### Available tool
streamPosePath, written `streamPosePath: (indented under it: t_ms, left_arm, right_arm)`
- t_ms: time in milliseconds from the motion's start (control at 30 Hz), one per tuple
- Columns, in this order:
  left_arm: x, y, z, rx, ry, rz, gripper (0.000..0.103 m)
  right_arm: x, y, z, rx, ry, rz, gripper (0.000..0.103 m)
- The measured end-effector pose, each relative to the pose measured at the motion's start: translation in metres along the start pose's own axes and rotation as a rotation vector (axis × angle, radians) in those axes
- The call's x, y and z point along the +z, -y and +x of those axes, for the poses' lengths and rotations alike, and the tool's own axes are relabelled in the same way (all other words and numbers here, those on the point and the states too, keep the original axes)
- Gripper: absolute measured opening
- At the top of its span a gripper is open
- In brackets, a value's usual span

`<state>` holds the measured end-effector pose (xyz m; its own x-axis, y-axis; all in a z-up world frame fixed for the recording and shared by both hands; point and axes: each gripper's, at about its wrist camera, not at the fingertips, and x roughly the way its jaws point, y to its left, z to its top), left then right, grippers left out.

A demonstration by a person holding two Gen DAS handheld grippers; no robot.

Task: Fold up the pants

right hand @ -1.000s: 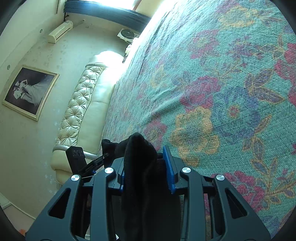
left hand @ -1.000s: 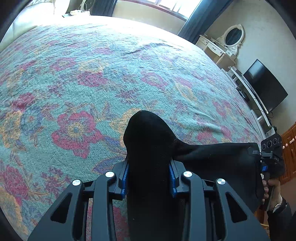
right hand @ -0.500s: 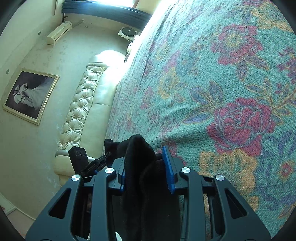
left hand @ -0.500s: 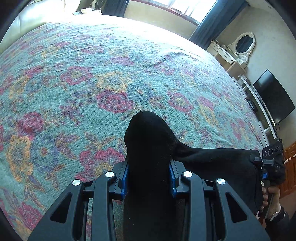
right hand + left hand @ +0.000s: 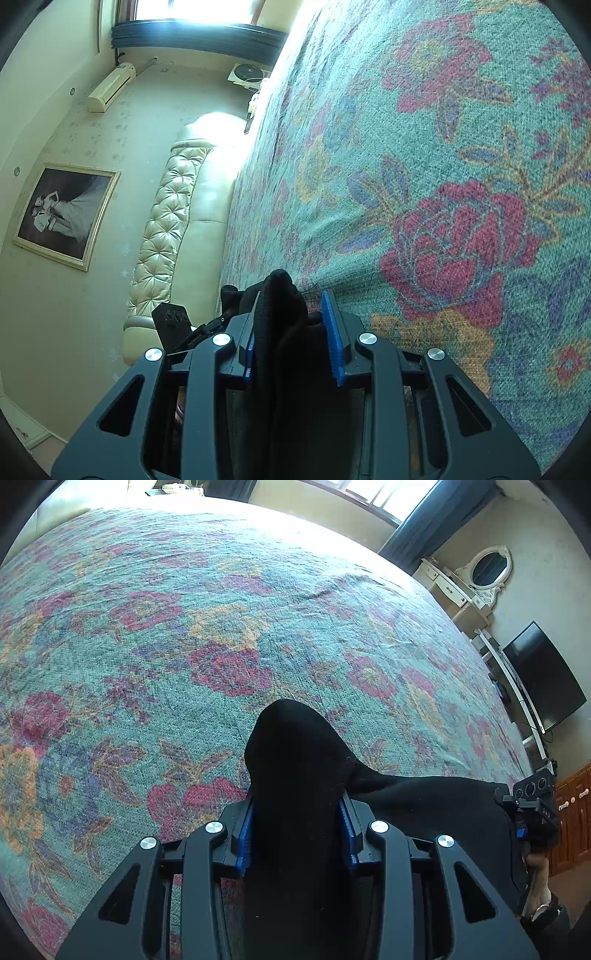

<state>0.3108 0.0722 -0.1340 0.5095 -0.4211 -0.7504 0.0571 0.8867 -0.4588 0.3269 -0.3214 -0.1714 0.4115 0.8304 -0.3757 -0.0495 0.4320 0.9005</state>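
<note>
The black pants (image 5: 295,775) run down out of frame between the left gripper (image 5: 297,827) fingers, so their full shape cannot be told. The hand (image 5: 537,871) on the right gripper (image 5: 291,332) is cut off at the frame's rim, and the person beyond it is hidden.

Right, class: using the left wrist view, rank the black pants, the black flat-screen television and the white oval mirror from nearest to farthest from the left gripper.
1. Black pants, bunched between the jaws of the left gripper, bottom centre.
2. Black flat-screen television, against the right wall.
3. White oval mirror, upper right, in the far corner.
</note>
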Motion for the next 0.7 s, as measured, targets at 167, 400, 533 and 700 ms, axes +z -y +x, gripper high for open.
streamPosePath:
  t_ms: [167, 400, 533, 700]
  left_arm:
    - [-0.002, -0.004, 0.003, -0.015, -0.004, -0.021, 0.047]
    - [-0.004, -0.009, 0.005, -0.057, -0.010, -0.020, 0.052]
    - [-0.005, -0.007, 0.004, -0.049, -0.003, 0.008, 0.056]
    - [-0.005, -0.007, 0.008, -0.073, -0.001, 0.013, 0.058]
  right_arm:
    - [-0.003, 0.005, -0.003, 0.018, 0.017, 0.011, 0.028]
    - [-0.005, 0.011, -0.008, 0.031, 0.029, 0.011, 0.027]
    - [-0.006, 0.011, -0.011, 0.035, 0.030, 0.011, 0.027]
    - [-0.006, 0.013, -0.013, 0.039, 0.031, 0.013, 0.027]
